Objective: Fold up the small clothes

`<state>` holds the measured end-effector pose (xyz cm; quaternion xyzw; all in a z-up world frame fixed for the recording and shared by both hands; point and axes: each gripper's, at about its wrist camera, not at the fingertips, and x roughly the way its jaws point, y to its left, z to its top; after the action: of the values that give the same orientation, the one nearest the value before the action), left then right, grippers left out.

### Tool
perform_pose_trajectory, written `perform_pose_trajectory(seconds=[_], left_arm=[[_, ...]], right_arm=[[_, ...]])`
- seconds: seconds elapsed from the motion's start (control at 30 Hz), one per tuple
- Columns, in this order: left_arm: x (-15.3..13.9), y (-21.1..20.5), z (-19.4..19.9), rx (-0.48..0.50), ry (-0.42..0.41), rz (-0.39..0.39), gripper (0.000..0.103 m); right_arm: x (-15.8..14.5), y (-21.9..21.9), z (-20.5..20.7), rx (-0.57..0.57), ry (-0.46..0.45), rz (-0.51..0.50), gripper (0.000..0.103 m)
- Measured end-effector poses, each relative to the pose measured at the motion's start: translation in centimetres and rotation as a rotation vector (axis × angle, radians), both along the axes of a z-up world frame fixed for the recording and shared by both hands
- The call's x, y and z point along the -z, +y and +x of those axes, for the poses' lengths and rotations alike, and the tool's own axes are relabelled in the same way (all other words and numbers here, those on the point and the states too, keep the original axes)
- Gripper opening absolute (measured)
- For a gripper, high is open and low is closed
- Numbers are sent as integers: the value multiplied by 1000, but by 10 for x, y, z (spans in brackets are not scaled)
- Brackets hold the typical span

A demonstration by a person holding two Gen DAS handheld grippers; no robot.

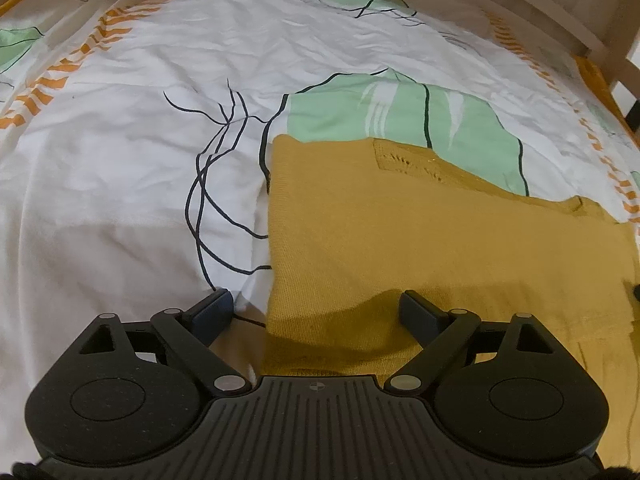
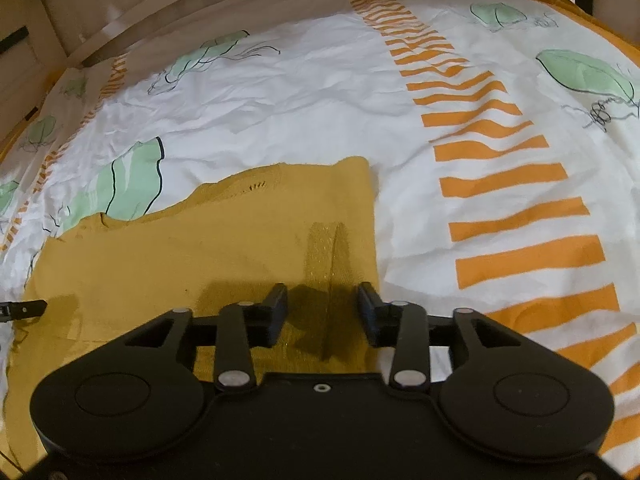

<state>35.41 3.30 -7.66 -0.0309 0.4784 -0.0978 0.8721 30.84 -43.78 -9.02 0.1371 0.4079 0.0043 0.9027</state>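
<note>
Below left gripper [image 1: 316, 312], garment [image 1: 440, 248] hem hidden

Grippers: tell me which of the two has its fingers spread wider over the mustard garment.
The left gripper. Its fingers straddle the mustard garment's side edge, gaping wide; the right gripper is open too, but narrower, above a raised crease.

A white bedsheet [image 1: 120, 184] — green leaf prints, orange stripes — lies beside a wooden bed frame [image 1: 560, 4].
</note>
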Motion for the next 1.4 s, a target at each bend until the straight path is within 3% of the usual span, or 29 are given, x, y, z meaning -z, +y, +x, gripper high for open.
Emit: perform_pose_trajectory(seconds=[0.07,0.13,0.37,0.5,0.6,0.87,0.97,1.03,1.2,1.4], left_arm=[[0,0,0,-1,-3,-1,90],[0,1,-2,-6,-3,-6,90],[-3,5,-11,-6,-6,-13,90],[-3,7,-15,-1,-6,-20,90],[-2,10,-15,3,-14,-35,90],[-4,13,-18,-13,-29,-60,89],[-11,23,-23,-59,-53,-81,71],[-18,31,-31,-102,-86,-87,67],[-46,42,-69,-128,-199,-47,67],[-86,39,-122,-133,-309,-31,68]], right_arm=[[0,0,-2,4,4,-3,57],[1,0,-5,15,21,-23,72],[5,-10,-15,33,33,29,75],[8,-13,-19,27,36,69,88],[14,-13,-20,-10,4,107,103],[17,-3,-27,-14,-50,63,103],[13,-5,-29,-5,-49,71,100],[8,-8,-32,18,-44,78,92],[-15,-14,-53,120,-92,127,92],[-58,5,-98,101,-208,85,92]])
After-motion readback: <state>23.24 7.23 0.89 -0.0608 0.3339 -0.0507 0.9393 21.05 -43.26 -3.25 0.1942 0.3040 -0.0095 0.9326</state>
